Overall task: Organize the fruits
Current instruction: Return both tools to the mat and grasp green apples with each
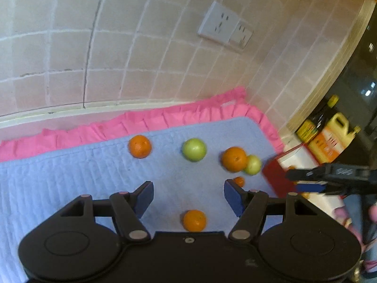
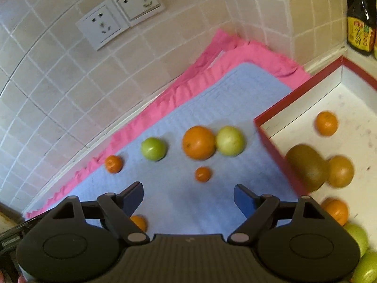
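Both the left gripper (image 1: pixel 188 194) and right gripper (image 2: pixel 188 195) hang spread, holding nothing, over the blue mat (image 2: pixel 179 195). One orange (image 2: pixel 138 222) hides behind a finger. On the mat: four oranges, two green apples (image 2: pixel 153 148). The red-rimmed box (image 2: pixel 278 146) holds more, cut off and blurred.

Rear wall (image 1: pixel 146 54) faced in beige square tiles with pale grout. Two white socket plates (image 2: pixel 117 21) mounted side by side. Dark window (image 1: pixel 362 70) at right, lights reflected.
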